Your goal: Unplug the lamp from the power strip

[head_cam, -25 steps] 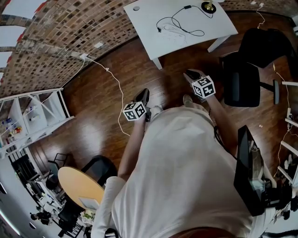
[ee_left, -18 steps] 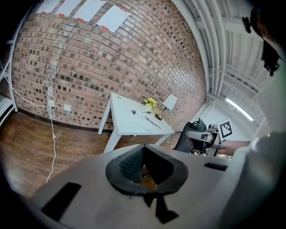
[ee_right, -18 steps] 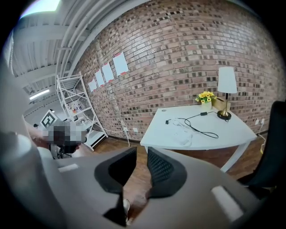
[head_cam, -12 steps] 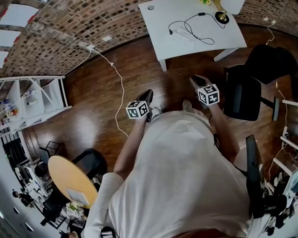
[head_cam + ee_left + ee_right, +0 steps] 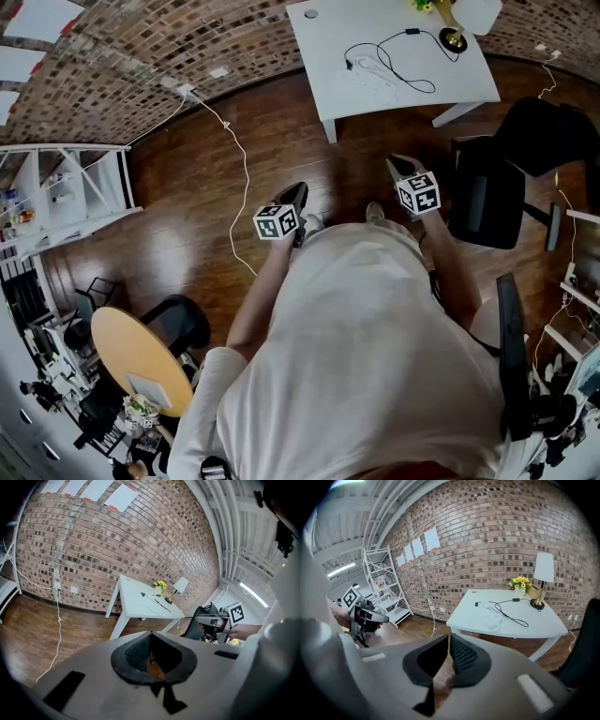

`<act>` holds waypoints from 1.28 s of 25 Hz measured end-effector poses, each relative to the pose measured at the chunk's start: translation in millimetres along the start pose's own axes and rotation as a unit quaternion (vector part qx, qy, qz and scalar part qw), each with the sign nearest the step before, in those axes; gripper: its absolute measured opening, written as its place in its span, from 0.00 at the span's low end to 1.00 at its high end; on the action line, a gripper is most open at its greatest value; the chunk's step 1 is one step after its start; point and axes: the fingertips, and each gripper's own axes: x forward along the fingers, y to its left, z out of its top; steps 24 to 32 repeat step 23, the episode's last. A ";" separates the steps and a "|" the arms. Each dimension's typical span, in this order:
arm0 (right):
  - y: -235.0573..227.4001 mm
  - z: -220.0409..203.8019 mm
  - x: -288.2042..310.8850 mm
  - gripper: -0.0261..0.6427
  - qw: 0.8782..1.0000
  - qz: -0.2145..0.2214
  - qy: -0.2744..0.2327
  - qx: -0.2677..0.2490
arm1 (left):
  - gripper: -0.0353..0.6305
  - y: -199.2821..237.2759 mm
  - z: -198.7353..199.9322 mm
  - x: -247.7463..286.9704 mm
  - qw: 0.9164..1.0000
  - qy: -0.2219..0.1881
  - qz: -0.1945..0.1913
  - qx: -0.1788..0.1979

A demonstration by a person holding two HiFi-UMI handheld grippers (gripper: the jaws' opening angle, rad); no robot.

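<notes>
The lamp (image 5: 457, 37) stands at the far right corner of the white table (image 5: 375, 98), with its black cord (image 5: 412, 73) looping to the white power strip (image 5: 375, 67). The right gripper view shows the same lamp (image 5: 544, 568), cord (image 5: 513, 613) and power strip (image 5: 491, 613). Both grippers hang over the wooden floor, well short of the table. My left gripper (image 5: 293, 194) (image 5: 150, 634) is shut and empty. My right gripper (image 5: 398, 165) (image 5: 449, 638) has just been closing its jaws; they stand together with nothing between them.
A black office chair (image 5: 487, 192) stands right of my right gripper. A white cable (image 5: 239, 178) runs from the brick wall across the floor. White shelving (image 5: 75, 202) is at the left, a round wooden table (image 5: 141, 361) behind. Yellow flowers (image 5: 519, 581) sit beside the lamp.
The head view has swung a little, so the table now sits further right and lower in it. Both grippers keep about the same place over the floor.
</notes>
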 end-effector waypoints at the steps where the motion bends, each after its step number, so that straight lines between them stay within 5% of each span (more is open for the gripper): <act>1: -0.6 -0.5 0.2 0.04 1.000 -0.004 0.002 -0.004 | 0.06 -0.1 0.1 -0.4 1.000 0.000 0.000 0.000; 32: -39.6 -21.6 -26.3 0.03 1.000 -0.004 0.004 0.009 | 0.06 -38.8 -18.7 25.7 1.000 0.007 0.007 0.005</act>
